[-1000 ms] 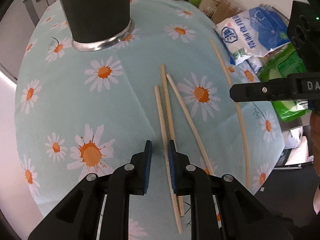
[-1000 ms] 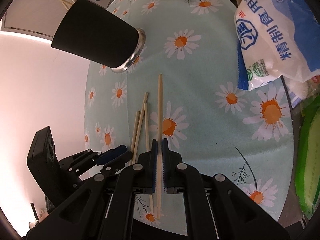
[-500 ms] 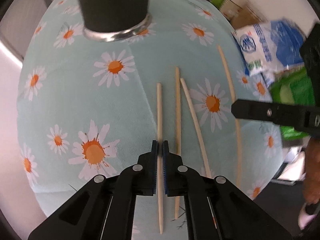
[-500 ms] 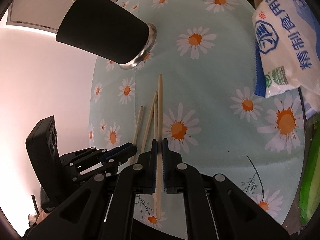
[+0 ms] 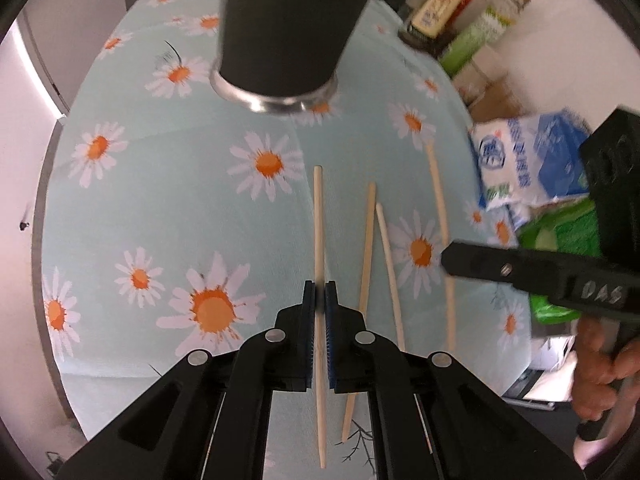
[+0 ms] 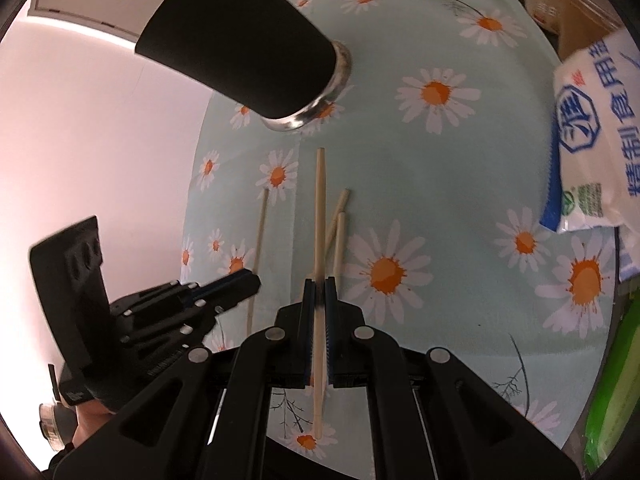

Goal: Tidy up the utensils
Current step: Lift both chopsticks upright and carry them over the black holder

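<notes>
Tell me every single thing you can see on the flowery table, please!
Chopsticks: four, pale wood; one in the left gripper, one in the right gripper, two loose ones lying between them on the cloth.
Cup: one, black with a silver rim, standing at the far side of the cloth.
Tablecloth: one, light blue with white and orange daisies.
Bag: one, white and blue with printed writing, at the right edge.
Green packet: one, beside the bag.
Bottles and boxes: several, blurred, at the far right corner.
Left gripper: black, blue pads, shut on a chopstick.
Right gripper: black, blue pads, shut on a chopstick.
Hand: one showing, holding the right gripper's handle.
</notes>
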Available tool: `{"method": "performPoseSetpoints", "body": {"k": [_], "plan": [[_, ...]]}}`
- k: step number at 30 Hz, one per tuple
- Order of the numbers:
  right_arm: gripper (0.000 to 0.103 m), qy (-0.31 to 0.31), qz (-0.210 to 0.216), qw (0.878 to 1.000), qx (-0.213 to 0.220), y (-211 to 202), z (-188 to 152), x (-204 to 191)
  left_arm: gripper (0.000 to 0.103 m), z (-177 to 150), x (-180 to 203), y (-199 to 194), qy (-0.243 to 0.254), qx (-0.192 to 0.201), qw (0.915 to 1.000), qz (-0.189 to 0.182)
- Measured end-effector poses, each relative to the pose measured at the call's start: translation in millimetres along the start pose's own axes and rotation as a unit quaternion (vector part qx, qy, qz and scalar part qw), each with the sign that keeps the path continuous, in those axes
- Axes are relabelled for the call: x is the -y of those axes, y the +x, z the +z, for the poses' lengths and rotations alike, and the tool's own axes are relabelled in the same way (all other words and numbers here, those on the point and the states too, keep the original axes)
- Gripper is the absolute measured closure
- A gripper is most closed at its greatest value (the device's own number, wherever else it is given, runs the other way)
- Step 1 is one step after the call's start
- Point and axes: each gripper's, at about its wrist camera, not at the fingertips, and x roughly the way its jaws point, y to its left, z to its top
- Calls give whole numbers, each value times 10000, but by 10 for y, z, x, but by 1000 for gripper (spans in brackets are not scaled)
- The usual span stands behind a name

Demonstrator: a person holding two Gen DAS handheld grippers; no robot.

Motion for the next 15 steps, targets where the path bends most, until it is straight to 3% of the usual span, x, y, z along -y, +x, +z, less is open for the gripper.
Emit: {"method": "performPoseSetpoints", "body": {"k": [7,15], "plan": [[97,-173,-71,9998,97,3,40,-175,99,86,-48,-244,-35,388,9990,-201],[97,-480,173,9981,345,-53,152,-462,99,197,-53,-526,104,801,9961,-345]]}}
